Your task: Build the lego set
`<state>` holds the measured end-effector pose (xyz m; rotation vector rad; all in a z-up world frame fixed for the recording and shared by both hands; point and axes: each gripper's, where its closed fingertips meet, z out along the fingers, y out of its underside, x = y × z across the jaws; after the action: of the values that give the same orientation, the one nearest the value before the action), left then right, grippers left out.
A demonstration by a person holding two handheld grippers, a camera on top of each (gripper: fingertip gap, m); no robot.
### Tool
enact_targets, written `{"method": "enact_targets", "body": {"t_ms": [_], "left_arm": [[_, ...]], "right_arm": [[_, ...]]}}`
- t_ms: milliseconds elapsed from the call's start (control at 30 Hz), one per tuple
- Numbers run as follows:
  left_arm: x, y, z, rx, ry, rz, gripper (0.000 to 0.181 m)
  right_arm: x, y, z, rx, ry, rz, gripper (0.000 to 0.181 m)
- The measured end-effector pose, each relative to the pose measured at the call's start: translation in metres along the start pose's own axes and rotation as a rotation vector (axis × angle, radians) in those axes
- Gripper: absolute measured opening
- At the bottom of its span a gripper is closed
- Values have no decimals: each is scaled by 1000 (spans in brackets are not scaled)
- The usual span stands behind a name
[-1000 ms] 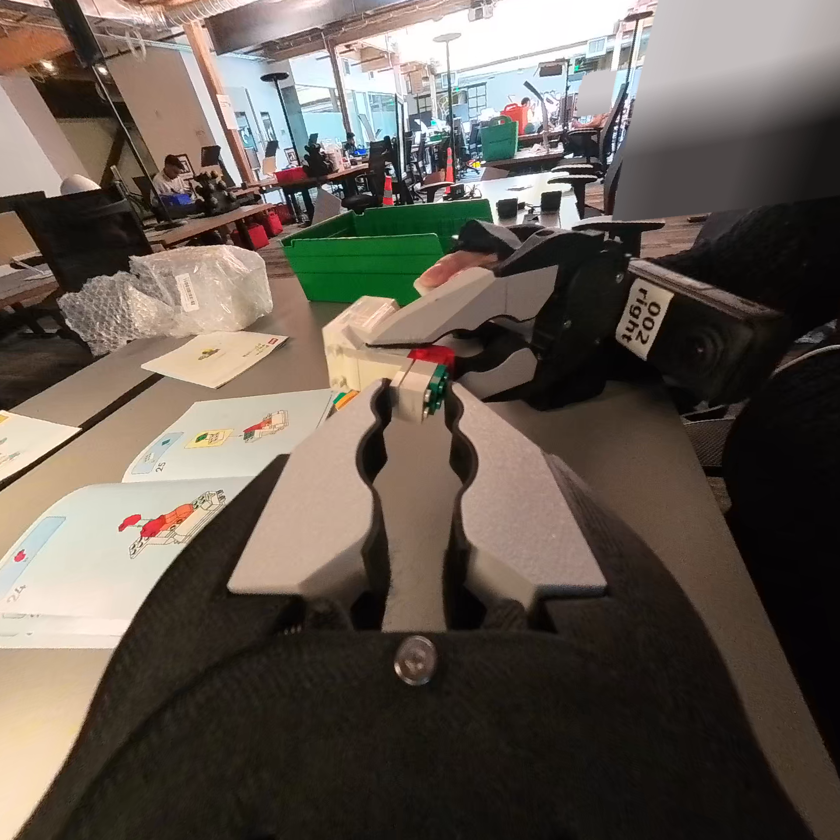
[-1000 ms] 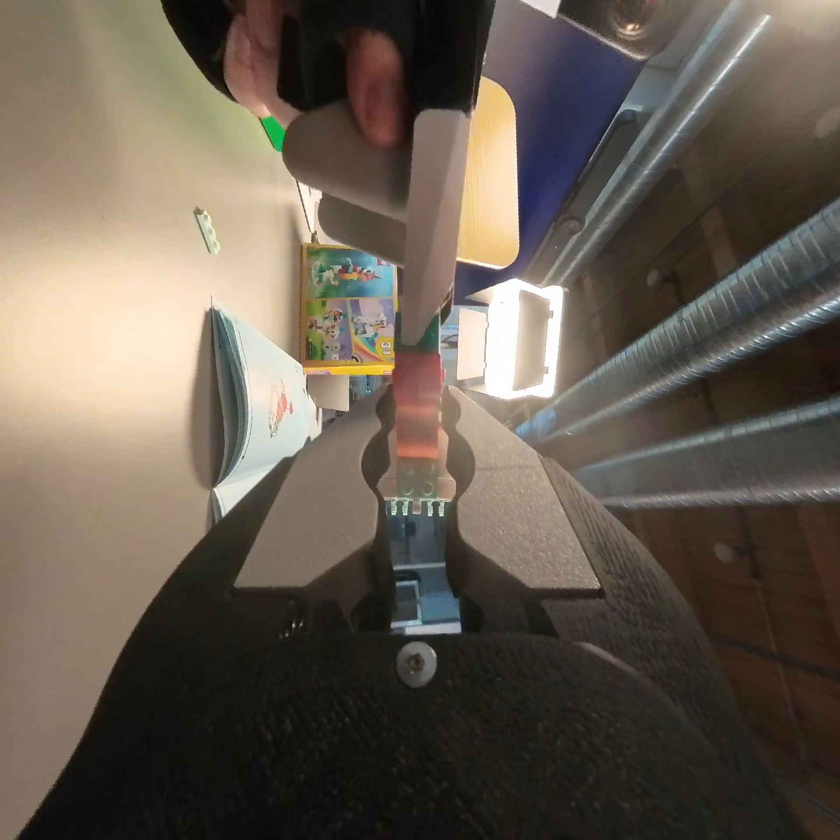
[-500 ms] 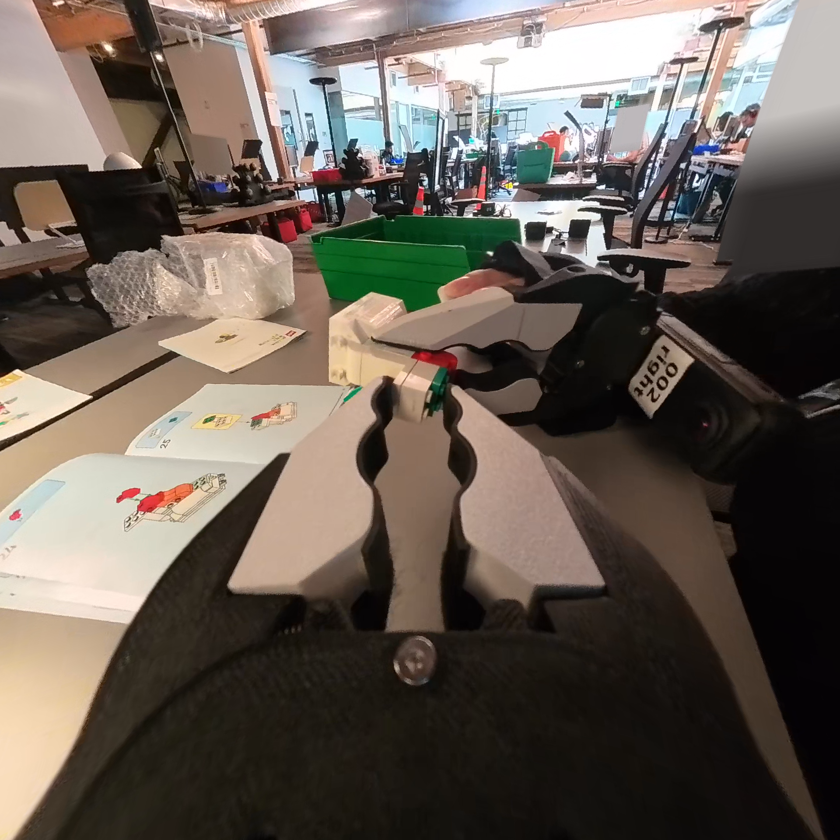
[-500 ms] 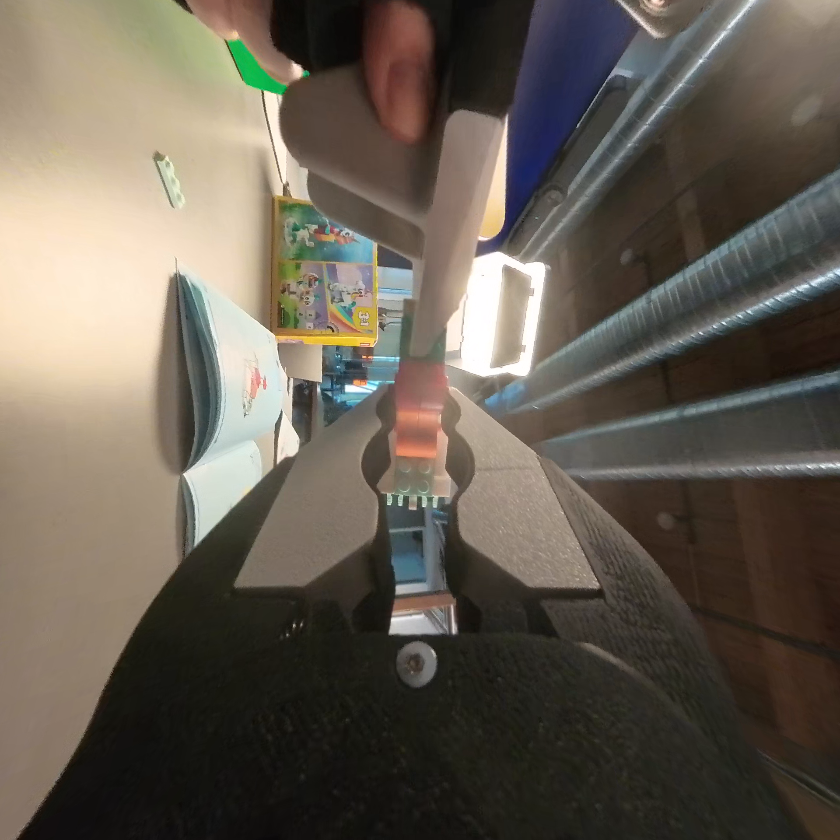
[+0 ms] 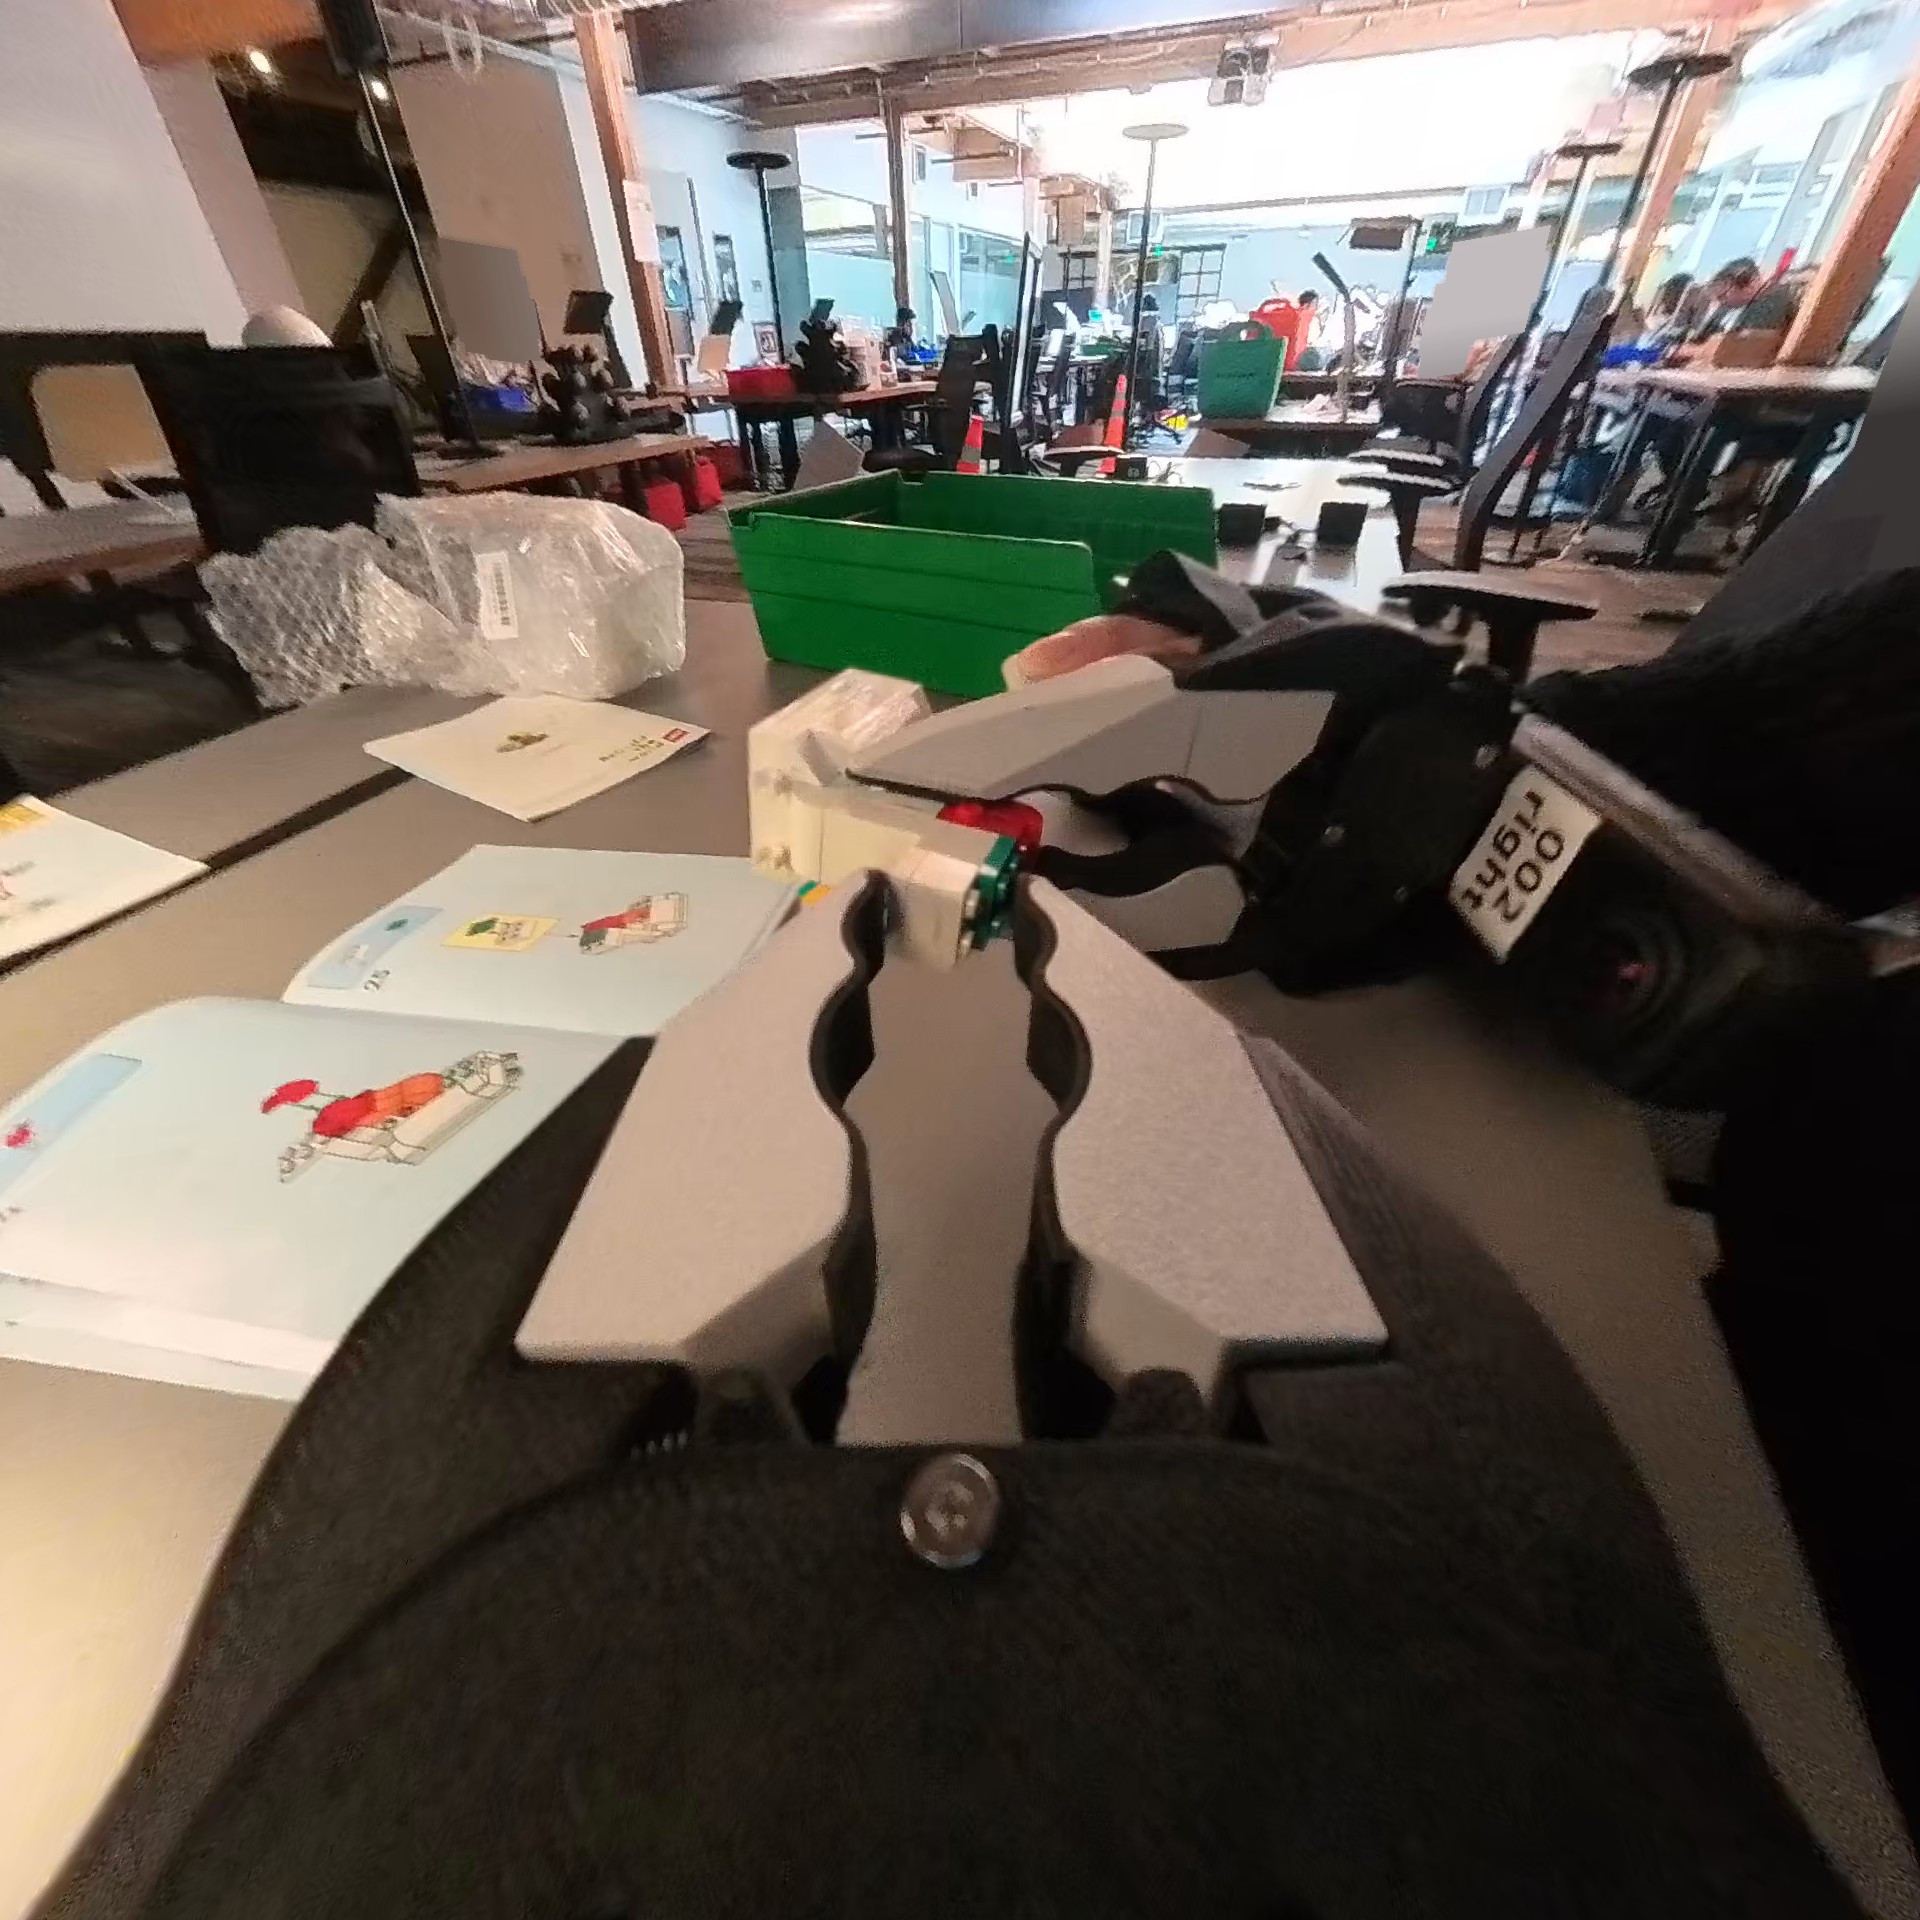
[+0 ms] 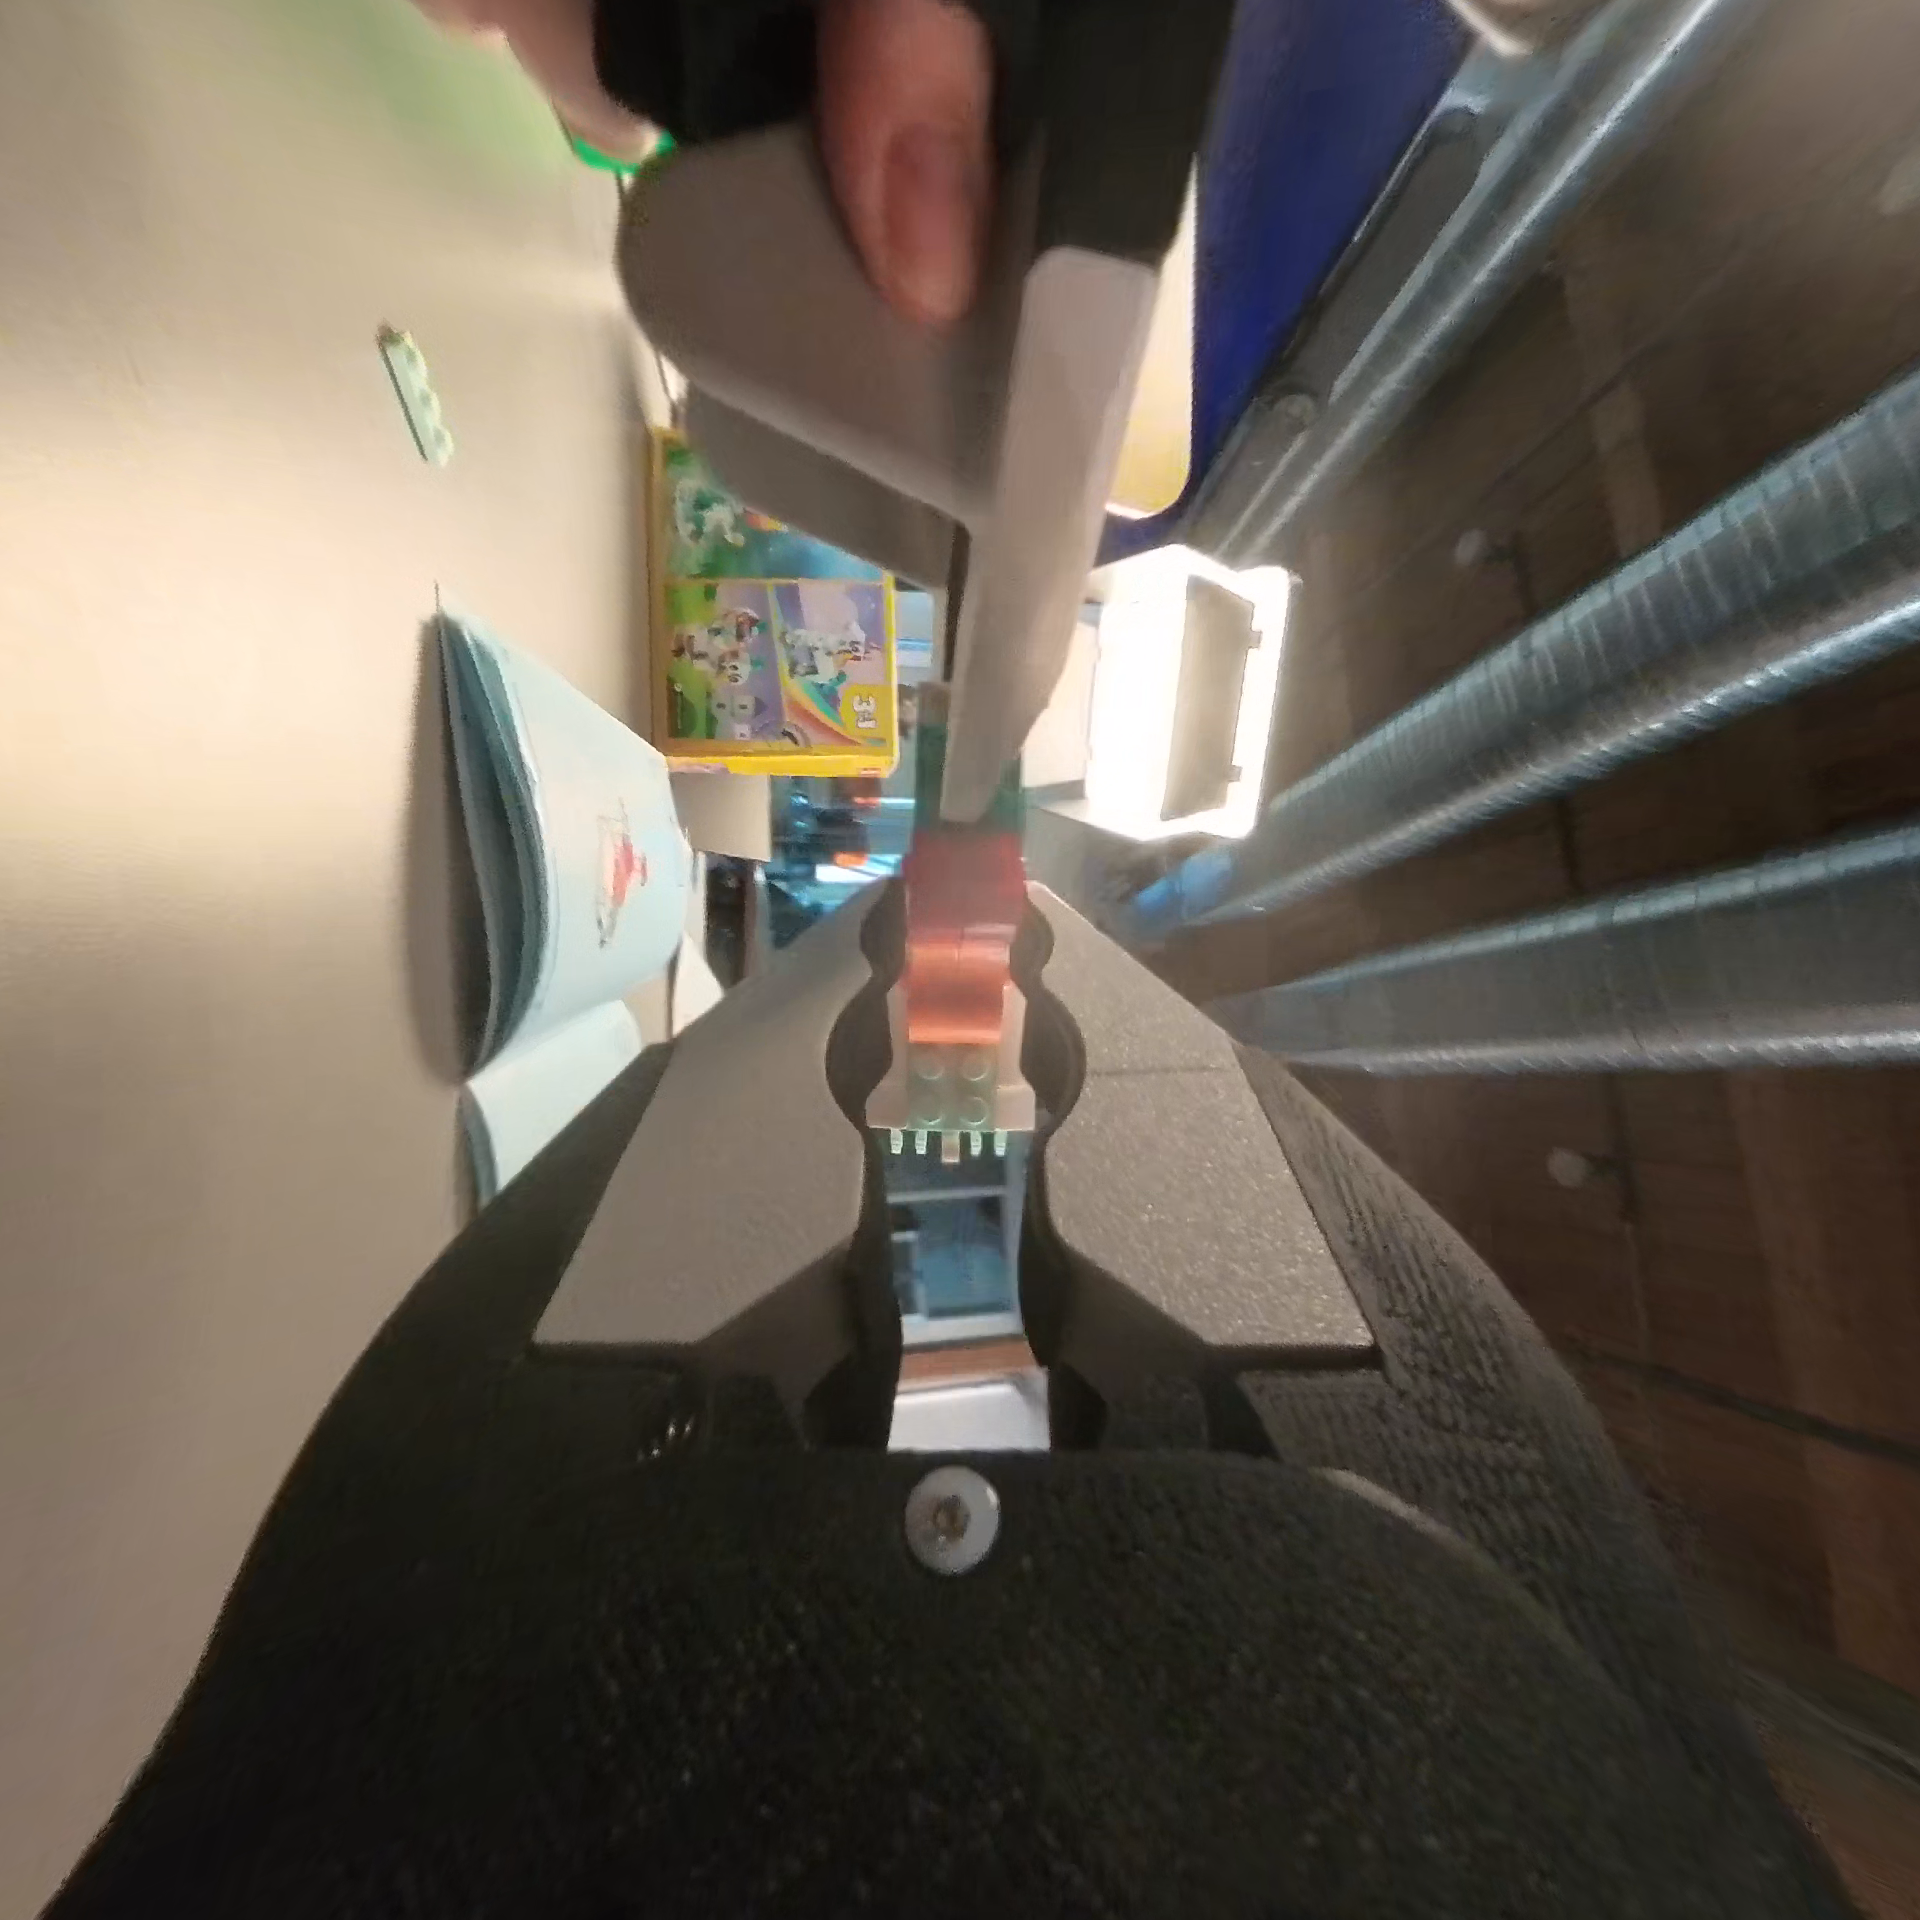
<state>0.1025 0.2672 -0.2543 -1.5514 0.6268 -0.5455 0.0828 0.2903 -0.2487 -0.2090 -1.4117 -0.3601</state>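
A small lego build of white, red, orange and green bricks (image 6: 956, 987) is held in the air between both grippers. My right gripper (image 6: 956, 904) is shut on its sides. My left gripper (image 5: 948, 899) is shut on its white and green end (image 5: 951, 909). In the left wrist view the right gripper's fingers (image 5: 1091, 717) come in from the right, with red brick (image 5: 987, 823) showing between them. In the right wrist view a left finger (image 6: 1039, 520) comes down onto the green end plate. A white block (image 5: 831, 727) sits just behind; I cannot tell if it is joined.
An open instruction booklet (image 5: 312, 1122) lies on the grey table (image 5: 1403, 1195) at the left, with a leaflet (image 5: 540, 748) beyond it. A green bin (image 5: 914, 613) and bubble wrap (image 5: 447, 613) stand farther back. A lego box (image 6: 774, 665) and a loose pale green plate (image 6: 416, 390) are also on the table. Only a small space, under 4 cm, lies between the two pairs of fingers.
Both grippers have stayed shut on the build. The pair has shifted slightly, and the left gripper has tilted and drawn closer in the right wrist view.
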Motion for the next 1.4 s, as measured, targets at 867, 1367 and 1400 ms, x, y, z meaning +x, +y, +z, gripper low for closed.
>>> {"method": "enact_targets", "body": {"t_ms": [867,1367,1400], "left_arm": [[-8,11,4,40,-55,39,66],[-41,-4,-16,159,-210,1,59],[-46,-3,-17,158,-236,-7,53]], "right_arm": [[-90,17,-65,81,-1254,1313,20],[26,173,-36,48,151,1361,13],[19,174,-34,12,128,1323,10]]}}
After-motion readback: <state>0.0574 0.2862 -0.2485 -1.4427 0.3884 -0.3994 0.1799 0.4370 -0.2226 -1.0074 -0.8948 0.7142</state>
